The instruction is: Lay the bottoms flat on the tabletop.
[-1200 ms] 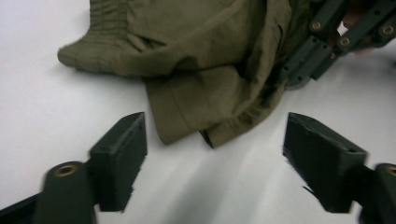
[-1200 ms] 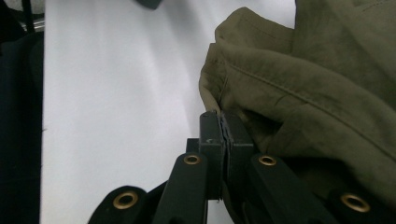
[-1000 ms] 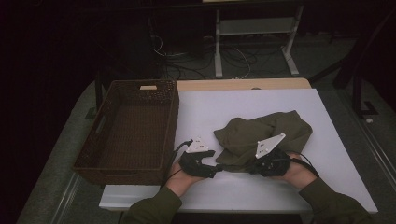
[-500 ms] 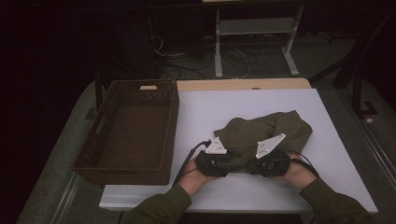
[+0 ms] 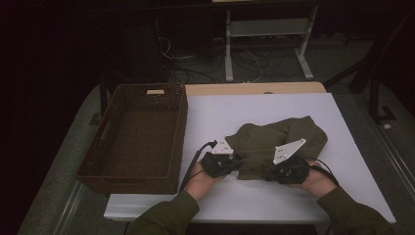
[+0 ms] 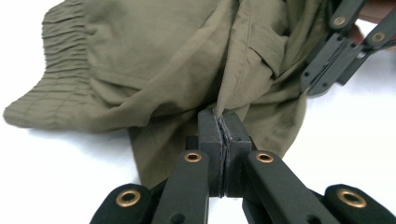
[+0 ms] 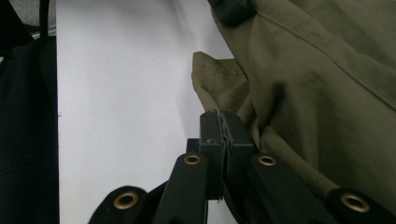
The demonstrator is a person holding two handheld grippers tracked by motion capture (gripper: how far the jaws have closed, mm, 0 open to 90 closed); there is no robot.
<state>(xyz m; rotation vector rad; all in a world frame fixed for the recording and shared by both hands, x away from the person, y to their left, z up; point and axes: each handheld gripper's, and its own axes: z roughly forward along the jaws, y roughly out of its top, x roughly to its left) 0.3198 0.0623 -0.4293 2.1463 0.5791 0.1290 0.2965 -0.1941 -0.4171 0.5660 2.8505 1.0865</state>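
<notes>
A crumpled olive-green garment (image 5: 281,139) lies on the white table (image 5: 230,110), right of centre. My left gripper (image 5: 236,164) is at the garment's near left edge. Its jaws have just been closing and now pinch a raised fold of the cloth (image 6: 233,79) between the pads, as the left gripper view (image 6: 220,117) shows. My right gripper (image 5: 268,174) is at the near edge a little to the right, shut on a hem of the same garment (image 7: 303,93) in the right gripper view (image 7: 220,116). The right gripper (image 6: 329,65) also shows in the left gripper view, at the upper right.
A dark brown wicker basket (image 5: 182,122) with nothing in it stands on the table's left side, close to my left hand. Beyond the table are a desk frame (image 5: 266,34) and cables on the floor. Bare table surface lies behind and to the right of the garment.
My left gripper has moved to the right, up to the garment's edge, and closed on a fold of it. The right gripper has kept still on the cloth.
</notes>
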